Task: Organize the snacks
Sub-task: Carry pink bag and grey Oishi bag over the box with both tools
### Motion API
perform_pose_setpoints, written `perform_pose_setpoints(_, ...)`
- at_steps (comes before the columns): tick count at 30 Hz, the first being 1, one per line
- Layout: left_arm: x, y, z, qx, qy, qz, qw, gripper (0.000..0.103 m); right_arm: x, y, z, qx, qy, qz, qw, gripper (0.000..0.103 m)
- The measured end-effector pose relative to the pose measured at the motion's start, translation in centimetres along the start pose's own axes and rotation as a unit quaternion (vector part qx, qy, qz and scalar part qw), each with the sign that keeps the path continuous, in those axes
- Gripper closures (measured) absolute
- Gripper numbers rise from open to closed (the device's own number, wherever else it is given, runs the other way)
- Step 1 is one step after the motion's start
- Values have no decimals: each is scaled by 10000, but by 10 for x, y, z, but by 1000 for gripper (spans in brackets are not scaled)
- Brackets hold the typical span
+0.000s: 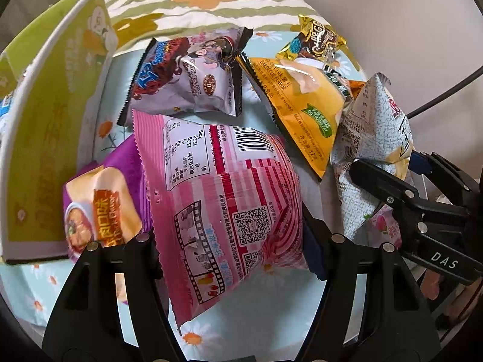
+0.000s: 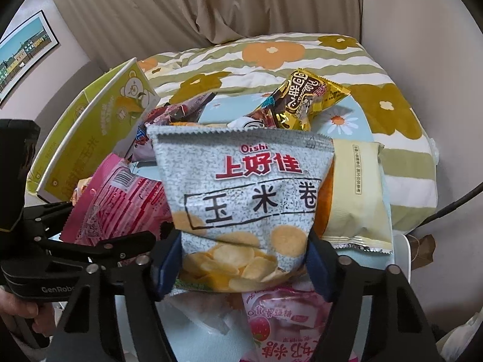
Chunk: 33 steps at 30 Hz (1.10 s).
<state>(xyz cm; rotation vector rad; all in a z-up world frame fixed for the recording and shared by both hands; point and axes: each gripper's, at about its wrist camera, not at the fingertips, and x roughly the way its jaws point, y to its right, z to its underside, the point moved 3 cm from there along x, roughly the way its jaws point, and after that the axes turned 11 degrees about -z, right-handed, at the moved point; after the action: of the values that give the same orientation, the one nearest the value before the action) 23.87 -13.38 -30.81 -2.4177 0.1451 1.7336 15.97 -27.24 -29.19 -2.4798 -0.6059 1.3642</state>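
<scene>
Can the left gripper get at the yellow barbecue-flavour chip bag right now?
Probably not: the left gripper is shut on the pink striped snack packet, which fills its fingers. The yellow barbecue-flavour chip bag lies uncovered beyond it.

From the left wrist camera we look steeply down, close over a pink snack bag (image 1: 223, 199) on a pale blue daisy cloth (image 1: 193, 331). From the right wrist camera we look down less steeply and further out, close behind a grey Oishi bag (image 2: 241, 193), with curtains (image 2: 181, 3) beyond. Both views share the pink bag, the grey bag (image 1: 368, 138), a green box (image 1: 54, 126) and the striped flower blanket (image 1: 205, 0). Each camera sees the other gripper at its edge.
</scene>
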Motion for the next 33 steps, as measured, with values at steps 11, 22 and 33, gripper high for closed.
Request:
perform_pose_setpoints(11,-49,-6,7,-288,403,-113,9987,39,-39,-25,-3,-273,221,-144,9993,41)
perform_pose_setpoints(22,-129,-43,8,-868,1170,-237,9891,39,-93,-95,-32,-1091,673,-372,9910,41)
perform_pose_setpoints(33,-172,-156,-11,-1184,1675,-416,9779,39,-86,-193,-76,-1596,1019,-418,9810,41)
